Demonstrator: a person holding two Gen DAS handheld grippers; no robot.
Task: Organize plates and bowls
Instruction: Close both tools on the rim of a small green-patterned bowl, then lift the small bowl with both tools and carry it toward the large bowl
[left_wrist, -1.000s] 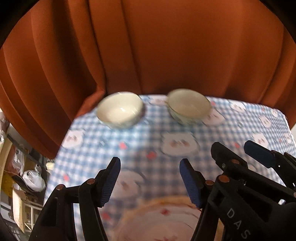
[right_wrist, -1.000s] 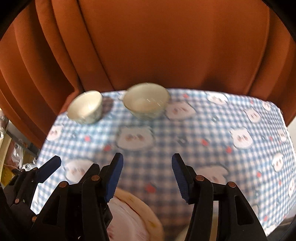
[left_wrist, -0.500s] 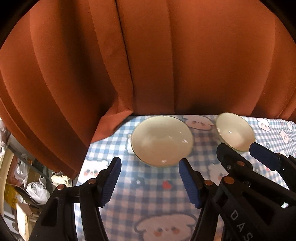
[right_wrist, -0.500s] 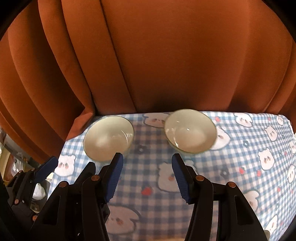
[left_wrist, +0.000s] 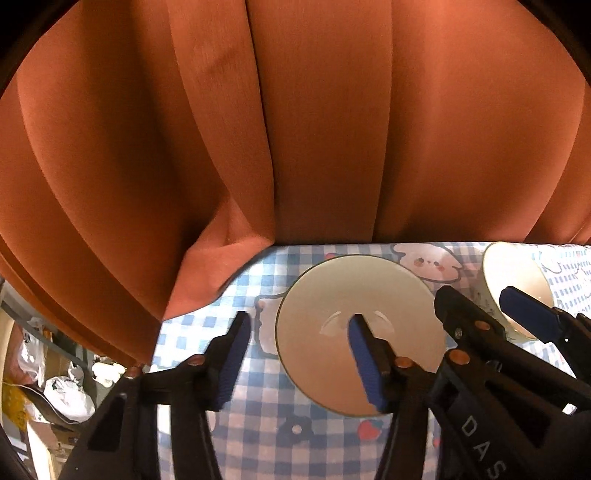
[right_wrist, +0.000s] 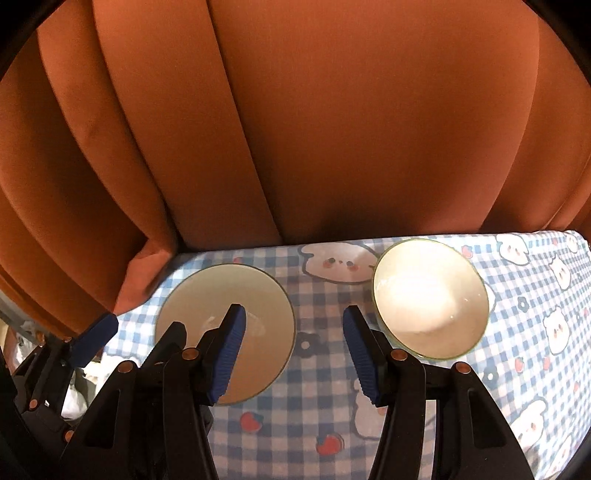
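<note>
Two cream bowls stand at the back of the checked table. The left bowl (left_wrist: 343, 314) (right_wrist: 236, 295) is near the back left corner; the right bowl (right_wrist: 430, 297) (left_wrist: 513, 273) stands beside it. My left gripper (left_wrist: 299, 358) is open, its right finger over the left bowl's inside and its left finger outside the rim. My right gripper (right_wrist: 291, 350) is open and empty, over the gap between the two bowls; its left finger overlaps the left bowl. No plate is in view.
An orange curtain (left_wrist: 295, 129) hangs right behind the table, one fold draped on the back left corner. The blue checked tablecloth (right_wrist: 517, 332) stretches to the right. Past the table's left edge lies floor clutter (left_wrist: 62, 391).
Both grippers moved forward and down toward the bowls, which now look larger and closer. The plate seen at the front a second ago has dropped out of view. Both grippers stayed open.
</note>
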